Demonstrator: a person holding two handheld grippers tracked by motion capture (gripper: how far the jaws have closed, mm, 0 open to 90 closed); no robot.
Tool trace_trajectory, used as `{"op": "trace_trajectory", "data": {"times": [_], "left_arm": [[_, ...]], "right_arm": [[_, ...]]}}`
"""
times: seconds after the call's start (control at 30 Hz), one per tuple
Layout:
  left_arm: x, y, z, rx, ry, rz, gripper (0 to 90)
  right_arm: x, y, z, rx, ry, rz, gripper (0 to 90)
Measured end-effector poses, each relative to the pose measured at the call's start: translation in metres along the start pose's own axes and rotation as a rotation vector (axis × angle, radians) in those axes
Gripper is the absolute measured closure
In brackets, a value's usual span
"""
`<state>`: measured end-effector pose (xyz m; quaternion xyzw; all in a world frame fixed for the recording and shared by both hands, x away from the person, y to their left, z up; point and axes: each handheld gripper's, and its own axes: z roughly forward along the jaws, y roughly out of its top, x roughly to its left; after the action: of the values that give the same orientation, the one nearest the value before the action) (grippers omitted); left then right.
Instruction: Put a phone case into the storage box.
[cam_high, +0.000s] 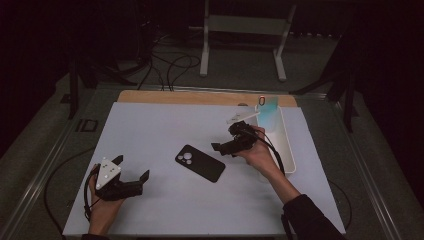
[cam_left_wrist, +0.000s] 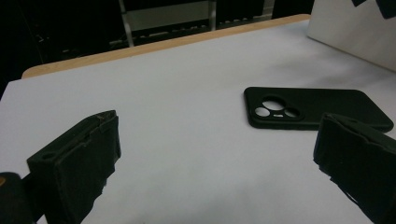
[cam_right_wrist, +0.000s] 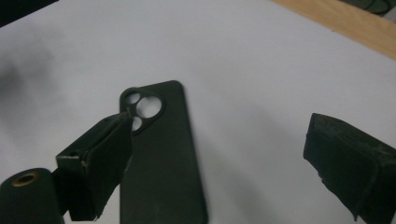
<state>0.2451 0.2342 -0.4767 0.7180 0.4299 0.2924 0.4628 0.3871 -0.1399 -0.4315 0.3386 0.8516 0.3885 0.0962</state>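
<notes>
- On my surface (cam_high: 150, 125) lies a white sheet, with a strip of bare wood along its far edge.
- A white tray (cam_high: 286, 145) sits along the right side; a pale teal slab (cam_high: 268, 114) stands upright at its far end. I cannot make out what the slab is.
- The black phone case (cam_high: 200, 163) lies flat near the middle of the sheet, between my two grippers and touching neither.
- Its long axis runs on a diagonal in the high view, from far-left to near-right. The camera cutouts sit at the far-left end and face up.
- Nothing lies on the open sheet between the case and either gripper.
- My left gripper (cam_high: 134, 172) is low at the near-left, well apart from the case. Its jaws stand wide apart and hold nothing. In the left gripper view the case (cam_left_wrist: 317, 108) lies ahead to the right, its near corner hidden behind the right jaw.
- My right gripper (cam_high: 226, 144) hovers just right of the case's far half, beside the tray. Its jaws are spread wide and empty. In the right gripper view the case (cam_right_wrist: 161, 158) runs lengthwise below, part of its cutout end covered by the left jaw and its near end cut off by the frame.
- The floor beyond the surface is dark; cables and a white frame there are dim.
</notes>
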Motion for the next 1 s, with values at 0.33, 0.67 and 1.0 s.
{"op": "trace_trajectory", "data": {"times": [0.33,0.67,1.0], "left_arm": [[0.0,0.0,0.0,0.0,-0.001,0.0,1.3],[0.0,0.0,0.0,0.0,-0.001,0.001,1.3],[0.0,0.0,0.0,0.0,-0.002,0.0,1.3]], "right_arm": [[0.009,-0.005,0.015,0.067,0.016,-0.023,8.4],[0.016,-0.012,0.028,0.128,0.029,-0.041,8.4],[0.026,-0.017,0.043,0.193,0.051,-0.073,8.4]]}}
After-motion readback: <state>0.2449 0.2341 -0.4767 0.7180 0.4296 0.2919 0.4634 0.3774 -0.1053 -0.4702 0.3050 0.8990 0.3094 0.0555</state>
